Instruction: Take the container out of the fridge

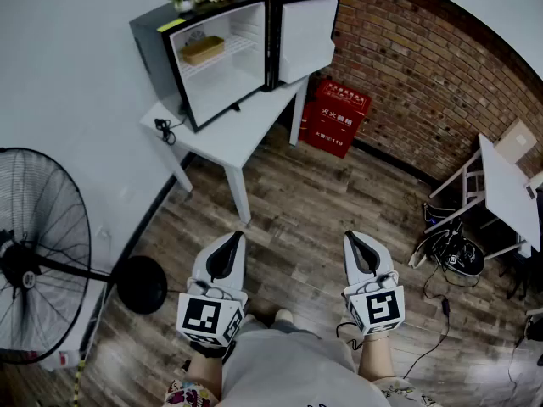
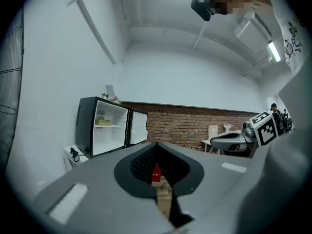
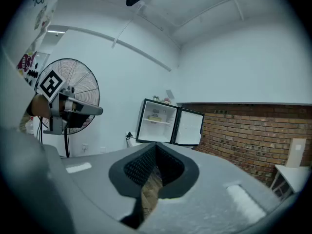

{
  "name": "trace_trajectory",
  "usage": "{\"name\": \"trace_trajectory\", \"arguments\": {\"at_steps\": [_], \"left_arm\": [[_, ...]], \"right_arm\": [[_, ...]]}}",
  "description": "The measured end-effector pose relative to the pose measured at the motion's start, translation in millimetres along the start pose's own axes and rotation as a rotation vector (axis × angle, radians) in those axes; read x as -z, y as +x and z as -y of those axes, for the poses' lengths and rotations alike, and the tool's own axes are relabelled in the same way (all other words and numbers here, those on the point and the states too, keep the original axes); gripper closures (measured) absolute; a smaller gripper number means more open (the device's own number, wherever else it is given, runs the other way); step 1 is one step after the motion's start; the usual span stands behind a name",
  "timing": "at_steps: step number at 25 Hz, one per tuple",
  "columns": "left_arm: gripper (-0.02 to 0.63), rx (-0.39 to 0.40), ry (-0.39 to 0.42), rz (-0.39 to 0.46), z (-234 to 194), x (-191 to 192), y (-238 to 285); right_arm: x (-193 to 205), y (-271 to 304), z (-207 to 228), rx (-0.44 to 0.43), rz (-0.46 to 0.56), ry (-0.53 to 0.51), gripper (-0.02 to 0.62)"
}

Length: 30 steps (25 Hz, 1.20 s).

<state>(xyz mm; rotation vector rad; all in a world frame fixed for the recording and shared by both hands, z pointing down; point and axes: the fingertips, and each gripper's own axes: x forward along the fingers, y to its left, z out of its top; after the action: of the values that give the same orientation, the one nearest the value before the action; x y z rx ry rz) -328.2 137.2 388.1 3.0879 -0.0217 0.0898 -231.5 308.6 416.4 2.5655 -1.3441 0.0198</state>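
Start of run, nothing handled yet. The fridge (image 1: 222, 58) sits on a small white table (image 1: 242, 138) at the far left, against the pale wall. Its door (image 1: 304, 34) is swung fully open to the right, so the interior is exposed for a straight reach. The container (image 1: 203, 50), a flat tan box, lies on the upper wire shelf towards the left wall of the compartment; the space below it looks bare. The left gripper (image 1: 231, 241) and right gripper (image 1: 356, 239) are held low and near the body, side by side, both aimed roughly at the fridge. Each has its jaws closed together on nothing, which reads as a carrying posture for the walk-up. Wood floor separates the person from the table, well apart. A red crate (image 1: 337, 117) stands by the brick wall at the table's right, and a standing fan (image 1: 38, 257) is near left; judged, neither blocks a direct approach. The jaws must open before any grasp.
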Motion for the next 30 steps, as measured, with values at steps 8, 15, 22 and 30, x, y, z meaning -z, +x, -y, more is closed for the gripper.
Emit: {"name": "trace_trajectory", "arguments": {"at_steps": [8, 15, 22, 30], "left_arm": [[0.576, -0.029, 0.001, 0.018, 18, 6, -4], [0.508, -0.036, -0.005, 0.02, 23, 0, 3], [0.464, -0.036, -0.013, 0.018, 5, 5, 34], [0.426, -0.025, -0.004, 0.018, -38, -2, 107]], "right_arm": [[1, -22, 17, -0.024, 0.049, 0.066, 0.595], [5, -20, 22, -0.075, 0.066, 0.095, 0.514], [9, 10, 36, -0.081, 0.07, 0.122, 0.476], [6, 82, 67, -0.085, 0.073, 0.139, 0.449]]}}
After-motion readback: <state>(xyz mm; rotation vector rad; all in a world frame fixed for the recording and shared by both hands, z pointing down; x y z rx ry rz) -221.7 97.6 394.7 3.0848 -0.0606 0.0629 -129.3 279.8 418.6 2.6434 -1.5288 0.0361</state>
